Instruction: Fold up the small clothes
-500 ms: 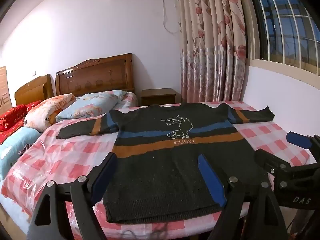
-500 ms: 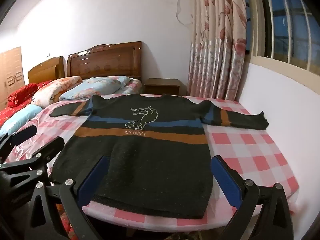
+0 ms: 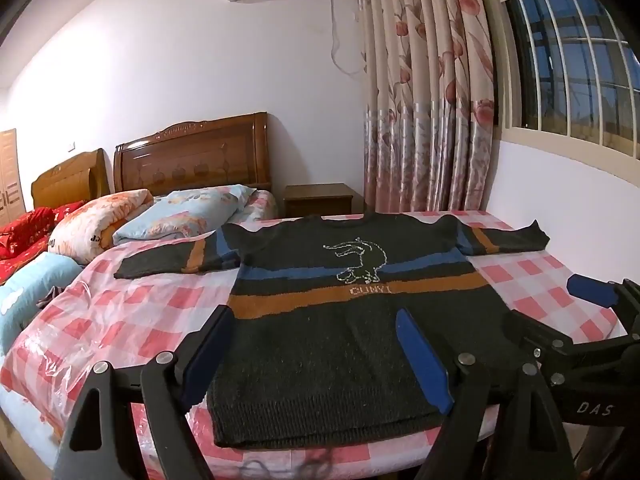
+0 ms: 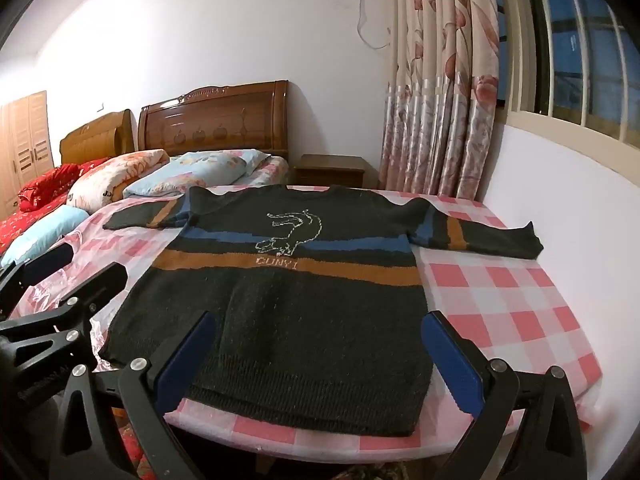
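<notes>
A dark knit sweater (image 3: 340,344) with blue and orange stripes and a white animal outline lies flat, front up, sleeves spread, on a pink-checked table top (image 3: 120,320). It also shows in the right wrist view (image 4: 288,320). My left gripper (image 3: 316,356) is open and empty, above the sweater's hem at its left half. My right gripper (image 4: 320,364) is open and empty, above the hem at its right half; it also shows at the right edge of the left wrist view (image 3: 560,316).
The checked cover (image 4: 520,300) has plastic sheeting at its left side. Beds with pillows (image 3: 184,216) and wooden headboards stand behind. A nightstand (image 3: 320,200), curtains (image 3: 432,120) and a white wall under a barred window lie to the right.
</notes>
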Tool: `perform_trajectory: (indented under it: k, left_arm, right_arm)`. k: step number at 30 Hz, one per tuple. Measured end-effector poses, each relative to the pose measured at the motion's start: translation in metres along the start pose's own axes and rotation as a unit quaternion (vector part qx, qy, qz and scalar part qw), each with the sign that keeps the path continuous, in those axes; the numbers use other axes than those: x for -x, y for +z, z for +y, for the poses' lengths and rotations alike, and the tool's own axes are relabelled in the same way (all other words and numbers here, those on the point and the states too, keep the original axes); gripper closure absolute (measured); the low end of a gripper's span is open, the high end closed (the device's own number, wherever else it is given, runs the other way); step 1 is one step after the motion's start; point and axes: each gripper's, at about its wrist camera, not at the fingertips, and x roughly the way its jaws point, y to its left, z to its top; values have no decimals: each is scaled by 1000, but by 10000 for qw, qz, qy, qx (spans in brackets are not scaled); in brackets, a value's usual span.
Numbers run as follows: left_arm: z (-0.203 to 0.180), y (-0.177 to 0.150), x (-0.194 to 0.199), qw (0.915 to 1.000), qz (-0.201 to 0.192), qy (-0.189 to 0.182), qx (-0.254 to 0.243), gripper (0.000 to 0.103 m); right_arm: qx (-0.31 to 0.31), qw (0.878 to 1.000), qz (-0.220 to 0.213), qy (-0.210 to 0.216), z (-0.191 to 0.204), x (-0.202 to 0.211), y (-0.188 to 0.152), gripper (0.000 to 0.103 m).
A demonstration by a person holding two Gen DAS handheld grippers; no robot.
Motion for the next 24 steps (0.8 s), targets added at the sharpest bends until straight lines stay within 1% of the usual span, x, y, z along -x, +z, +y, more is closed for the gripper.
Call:
perform_trajectory:
  k: [24]
  left_arm:
    - [-1, 2, 3, 10000, -15, -26, 29, 19]
  right_arm:
    - [42, 9999, 149, 76, 3, -5, -5, 0]
